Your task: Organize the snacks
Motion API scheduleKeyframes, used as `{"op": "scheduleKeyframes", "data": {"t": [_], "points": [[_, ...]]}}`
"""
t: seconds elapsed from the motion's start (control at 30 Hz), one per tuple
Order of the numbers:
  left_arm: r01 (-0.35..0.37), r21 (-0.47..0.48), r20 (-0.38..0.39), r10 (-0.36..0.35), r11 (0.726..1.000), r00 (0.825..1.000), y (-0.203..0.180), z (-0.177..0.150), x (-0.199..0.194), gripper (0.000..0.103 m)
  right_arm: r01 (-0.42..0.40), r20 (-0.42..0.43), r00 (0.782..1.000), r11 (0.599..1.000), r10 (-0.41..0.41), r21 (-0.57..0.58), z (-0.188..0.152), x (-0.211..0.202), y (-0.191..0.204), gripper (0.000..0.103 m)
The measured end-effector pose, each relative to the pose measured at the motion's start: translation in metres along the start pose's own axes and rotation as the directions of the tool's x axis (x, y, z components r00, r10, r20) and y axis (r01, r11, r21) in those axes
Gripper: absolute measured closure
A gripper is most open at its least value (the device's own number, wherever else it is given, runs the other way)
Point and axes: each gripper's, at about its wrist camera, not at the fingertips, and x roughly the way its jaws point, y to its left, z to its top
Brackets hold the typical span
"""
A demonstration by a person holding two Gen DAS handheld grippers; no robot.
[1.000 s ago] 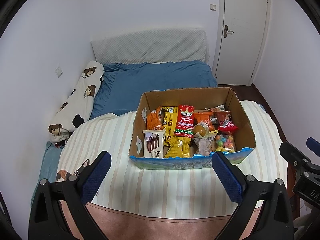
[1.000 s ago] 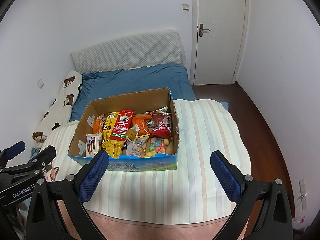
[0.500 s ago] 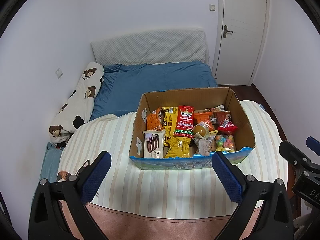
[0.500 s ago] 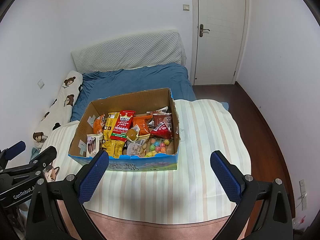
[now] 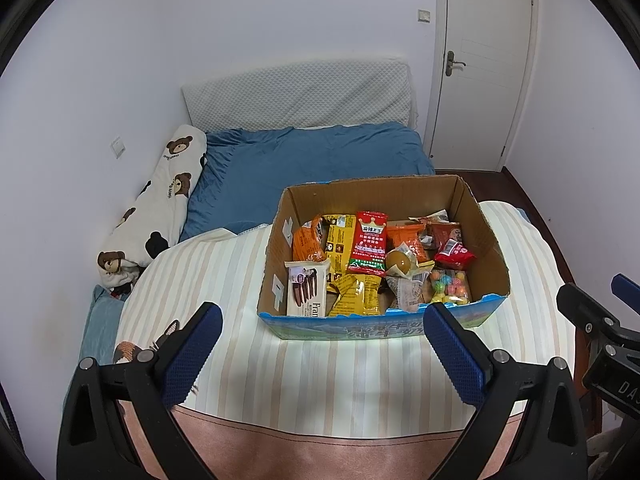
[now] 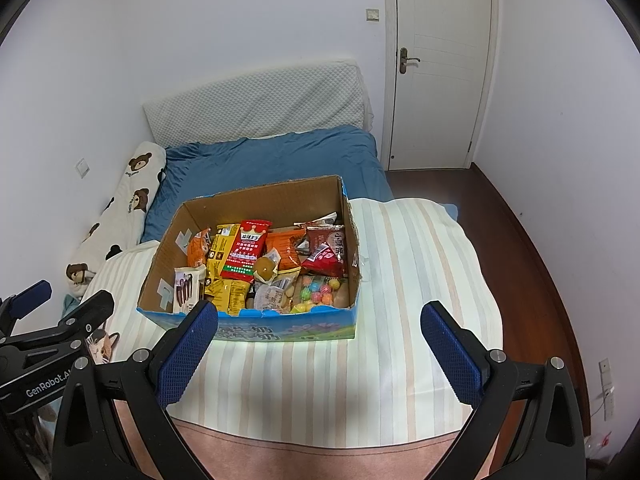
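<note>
An open cardboard box [image 5: 486,236] [image 6: 168,240] with a blue printed front sits on a striped blanket. It holds several snack packs: a red packet [image 5: 368,246] [image 6: 248,250], yellow packs [image 5: 354,294], a white chocolate-biscuit pack [image 5: 306,288] [image 6: 186,286] and a bag of coloured candy balls [image 5: 450,286] [image 6: 318,294]. My left gripper [image 5: 322,346] hovers open in front of the box, nothing between its blue pads. My right gripper [image 6: 320,344] is also open, a little short of the box's front wall.
The striped blanket [image 5: 224,280] [image 6: 420,264] lies over a bed with a blue sheet [image 5: 312,160]. A bear-print pillow [image 5: 160,204] lines the left wall. A white door [image 6: 436,64] and dark wood floor [image 6: 532,248] are to the right.
</note>
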Motion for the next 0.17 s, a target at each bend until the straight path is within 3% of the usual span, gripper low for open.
{"op": "scheduleKeyframes", "data": {"t": [0.17], "points": [[0.002,0.006,0.01,-0.002,1.0,1.0,-0.0006,0.0016,-0.0026,0.0,0.0,-0.001,1.0,1.0,0.0,-0.003,-0.0003,0.0001,-0.0007,0.0]]}}
